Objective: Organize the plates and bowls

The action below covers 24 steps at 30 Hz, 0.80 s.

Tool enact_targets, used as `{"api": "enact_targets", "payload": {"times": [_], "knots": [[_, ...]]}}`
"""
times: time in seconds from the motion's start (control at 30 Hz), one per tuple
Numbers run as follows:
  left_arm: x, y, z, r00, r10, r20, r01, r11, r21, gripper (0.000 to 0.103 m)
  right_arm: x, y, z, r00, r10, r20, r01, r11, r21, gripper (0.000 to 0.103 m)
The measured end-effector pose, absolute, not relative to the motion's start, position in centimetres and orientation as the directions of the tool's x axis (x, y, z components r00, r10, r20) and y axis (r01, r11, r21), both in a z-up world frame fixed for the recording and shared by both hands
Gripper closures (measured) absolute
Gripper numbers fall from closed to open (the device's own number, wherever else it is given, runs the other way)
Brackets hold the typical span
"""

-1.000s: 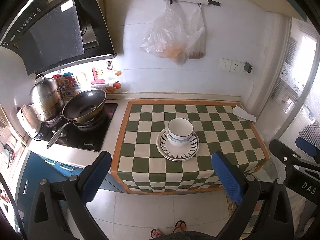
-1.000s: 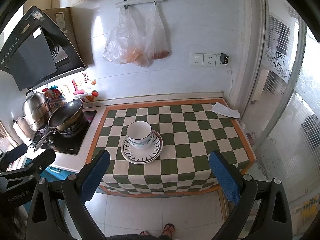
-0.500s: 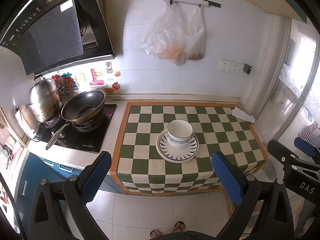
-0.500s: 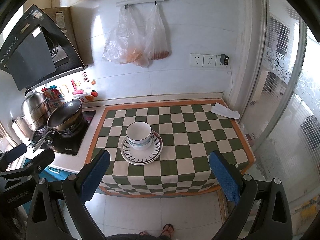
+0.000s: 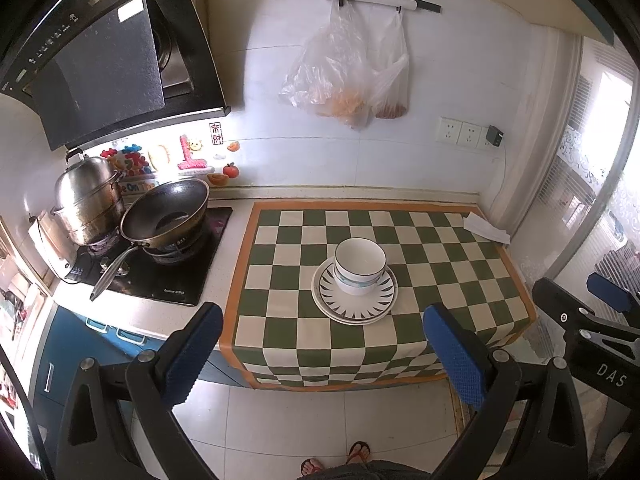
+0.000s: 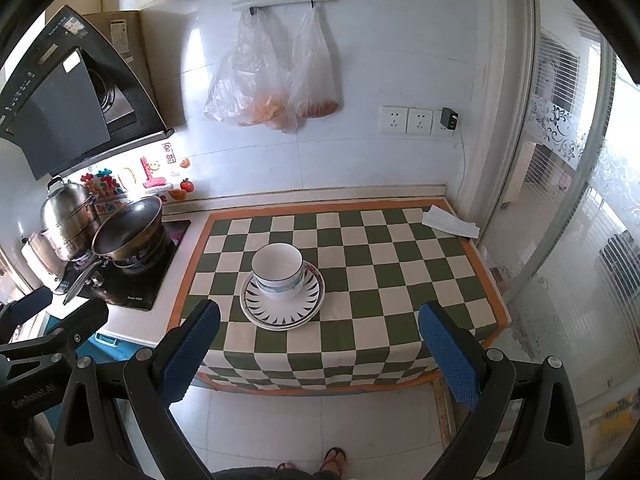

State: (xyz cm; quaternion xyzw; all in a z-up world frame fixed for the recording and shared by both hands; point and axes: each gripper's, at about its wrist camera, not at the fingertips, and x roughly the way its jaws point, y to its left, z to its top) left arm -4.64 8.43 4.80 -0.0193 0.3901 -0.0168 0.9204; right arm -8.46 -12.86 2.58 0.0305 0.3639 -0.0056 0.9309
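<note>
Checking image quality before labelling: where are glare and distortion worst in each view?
Left wrist view: window blows out at the right, the lit strip under the range hood glares, the wall bows. Right wrist view: glass door overexposed, dark corner vignette; bowl stays sharp.

You can read "DAS" in white on the black body of the right gripper [image 5: 611, 369] in the left wrist view. The red wall sticker [image 5: 216, 133] bears the character "財". Cooktop [image 5: 174, 291] lettering is illegible.
</note>
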Motion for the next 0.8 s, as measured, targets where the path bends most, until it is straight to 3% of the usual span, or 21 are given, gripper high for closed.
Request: {"api": "enact_targets", "payload": {"times": [0.8], "knots": [[-4.27,8.59,4.77,0.699,-0.044,-0.714,0.006,0.998,-0.055,0.000,-7.91,-12.87,2.49,0.735,0.014,-0.678,0.027,0.998,0.049,0.002]]}}
